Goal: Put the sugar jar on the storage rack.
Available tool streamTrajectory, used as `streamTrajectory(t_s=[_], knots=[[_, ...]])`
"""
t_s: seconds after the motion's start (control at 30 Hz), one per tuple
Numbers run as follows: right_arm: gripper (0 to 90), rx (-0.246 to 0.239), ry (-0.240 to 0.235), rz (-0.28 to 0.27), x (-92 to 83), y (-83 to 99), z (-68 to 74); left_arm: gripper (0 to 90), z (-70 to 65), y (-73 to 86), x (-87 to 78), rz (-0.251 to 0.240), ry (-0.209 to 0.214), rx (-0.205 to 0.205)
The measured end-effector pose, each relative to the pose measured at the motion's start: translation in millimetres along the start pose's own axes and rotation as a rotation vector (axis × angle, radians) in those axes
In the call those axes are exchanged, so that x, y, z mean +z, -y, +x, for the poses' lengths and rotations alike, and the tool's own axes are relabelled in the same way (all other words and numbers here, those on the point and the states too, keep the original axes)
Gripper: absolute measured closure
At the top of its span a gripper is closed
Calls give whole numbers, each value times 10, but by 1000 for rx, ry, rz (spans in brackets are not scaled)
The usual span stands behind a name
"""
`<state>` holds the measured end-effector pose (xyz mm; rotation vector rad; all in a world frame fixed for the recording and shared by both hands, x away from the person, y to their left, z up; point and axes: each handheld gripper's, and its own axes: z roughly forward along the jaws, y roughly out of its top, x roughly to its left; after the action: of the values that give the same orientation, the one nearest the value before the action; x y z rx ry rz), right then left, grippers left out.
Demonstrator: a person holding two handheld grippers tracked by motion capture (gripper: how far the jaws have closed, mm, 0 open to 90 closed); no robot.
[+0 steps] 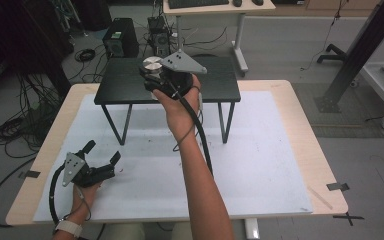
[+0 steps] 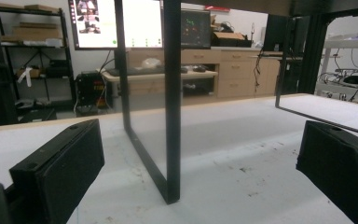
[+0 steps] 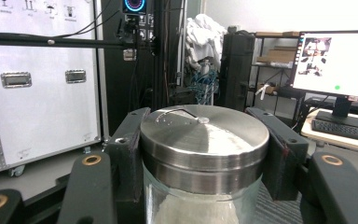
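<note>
High view: my right tongs point(image 1: 155, 75) clamp the steel-lidded glass jar point(image 1: 153, 65) at upper centre, over the small black stand point(image 1: 215, 85) | left tongs point(image 1: 102, 152) gape wide, idle on the counter point(image 1: 260, 150) lower left | jar gripped; set-down remains, I judge
</note>
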<state>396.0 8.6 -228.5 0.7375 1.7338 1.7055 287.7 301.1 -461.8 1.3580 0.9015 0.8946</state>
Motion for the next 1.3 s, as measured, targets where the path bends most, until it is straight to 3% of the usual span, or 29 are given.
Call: streamTrajectory(t_s=[0.47,1.3], knots=[[431,7,49,-8,233,29,-134,7,0,1,0,0,0,-1],[431,39,80,7,658,137,-171,6,1,0,-2,2,0,1]])
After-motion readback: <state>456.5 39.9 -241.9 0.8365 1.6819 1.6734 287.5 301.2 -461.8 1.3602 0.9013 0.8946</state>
